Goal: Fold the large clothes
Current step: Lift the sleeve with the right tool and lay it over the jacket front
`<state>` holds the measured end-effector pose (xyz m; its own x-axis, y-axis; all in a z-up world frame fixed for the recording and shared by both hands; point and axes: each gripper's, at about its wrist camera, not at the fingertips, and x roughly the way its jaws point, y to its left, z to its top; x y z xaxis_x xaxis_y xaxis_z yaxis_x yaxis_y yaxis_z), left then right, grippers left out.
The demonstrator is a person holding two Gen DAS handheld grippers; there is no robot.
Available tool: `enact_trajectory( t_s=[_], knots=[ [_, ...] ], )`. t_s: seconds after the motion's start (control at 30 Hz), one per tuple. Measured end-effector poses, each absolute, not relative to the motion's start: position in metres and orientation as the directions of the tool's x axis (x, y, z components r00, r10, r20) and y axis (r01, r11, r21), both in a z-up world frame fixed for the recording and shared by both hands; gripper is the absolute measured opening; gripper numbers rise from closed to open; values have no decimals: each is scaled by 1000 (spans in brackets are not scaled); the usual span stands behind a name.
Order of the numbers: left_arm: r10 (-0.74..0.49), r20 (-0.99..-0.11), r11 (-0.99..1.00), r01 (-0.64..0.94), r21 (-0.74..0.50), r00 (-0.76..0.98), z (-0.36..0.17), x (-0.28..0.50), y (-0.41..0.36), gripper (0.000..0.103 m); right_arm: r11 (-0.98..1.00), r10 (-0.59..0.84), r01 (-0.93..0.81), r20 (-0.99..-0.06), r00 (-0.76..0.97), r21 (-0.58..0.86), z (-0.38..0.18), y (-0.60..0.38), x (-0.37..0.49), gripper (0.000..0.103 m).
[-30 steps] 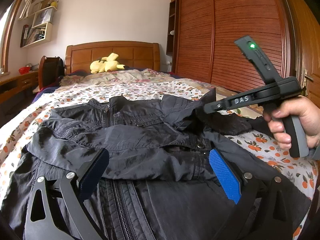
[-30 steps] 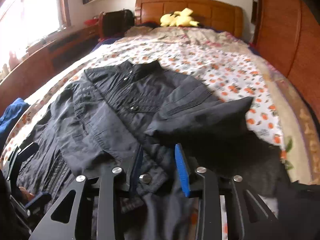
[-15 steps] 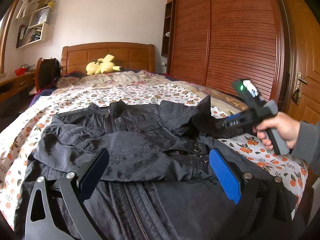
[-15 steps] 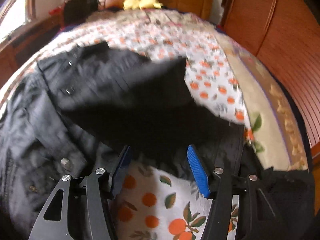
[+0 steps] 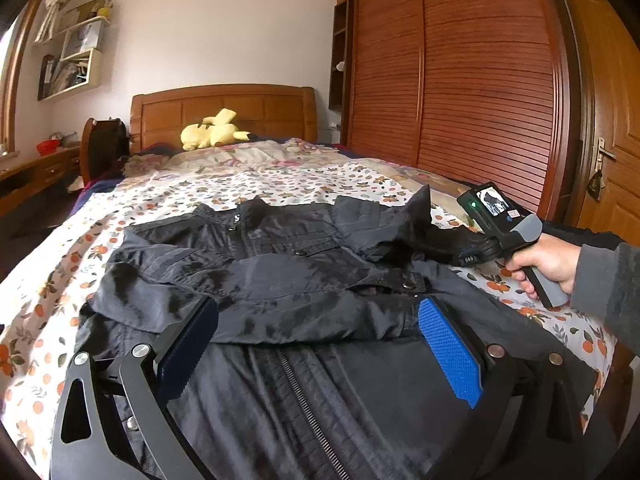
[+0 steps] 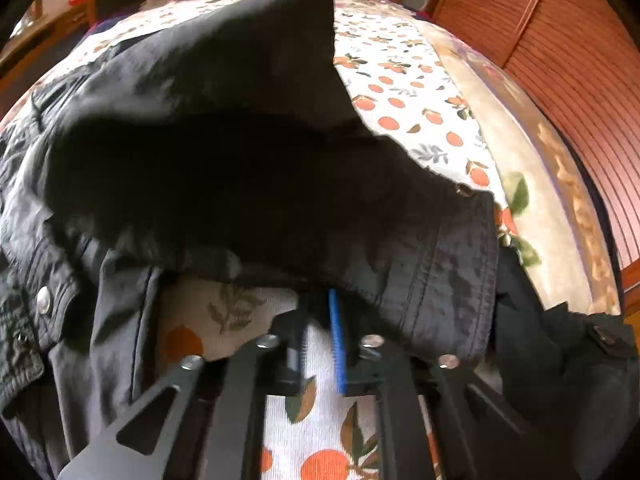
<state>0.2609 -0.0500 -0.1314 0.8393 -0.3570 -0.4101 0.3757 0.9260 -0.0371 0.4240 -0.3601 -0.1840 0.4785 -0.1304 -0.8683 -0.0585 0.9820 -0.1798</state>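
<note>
Fingers of the right gripper (image 6: 320, 320), apart before, just closed on the jacket (image 6: 240, 160) sleeve; left gripper (image 5: 320, 356) gapes.

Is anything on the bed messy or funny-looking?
Yes. The black jacket lies rumpled on the bed, one sleeve flopped across its front. The other sleeve is bunched at the right gripper.

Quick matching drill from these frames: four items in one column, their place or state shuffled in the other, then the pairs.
Items:
1. black zip-front fabric jacket
2. yellow plush toy
3. left tool
4. right tool

Places or states:
A. jaws shut on the edge of a sleeve
B. by the wooden headboard
C. jaws wide open above the cloth
D. spread on the orange-print bedsheet

Pairs: 1-D, 2-B, 3-C, 4-A
</note>
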Motion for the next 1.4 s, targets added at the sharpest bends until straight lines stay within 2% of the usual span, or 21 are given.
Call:
enact_trajectory(
  t_s=[0.17,0.33,0.53,0.67,0.97,1.27,1.37,1.4],
  knots=[
    [-336,-407,935,352,-38,850,-128,251,-30,101,973,-195,13,-792,578,-230,-150,-356,421,2],
    [-314,-406,943,330,-34,858,-126,239,-9,101,967,-217,64,-670,710,-245,-86,-338,410,1],
    [-293,-406,951,306,-33,866,-124,226,15,101,977,-145,37,-526,838,-211,-20,-296,391,1],
    [-279,-406,956,290,-35,870,-123,220,29,101,976,-50,-60,-488,871,-207,2,-248,379,1],
    [-253,-403,964,263,-32,879,-121,209,49,101,926,138,-297,-525,840,-231,-5,-148,351,2],
    [-235,-412,970,242,-34,881,-123,207,61,101,878,212,-434,-651,729,-200,-53,-107,327,3],
    [-231,-415,970,241,-30,880,-125,207,59,101,882,230,-441,-668,708,-164,-58,-111,320,6],
    [-231,-416,970,241,-29,880,-125,207,58,101,883,234,-443,-669,706,-159,-58,-111,316,13]
  ],
)
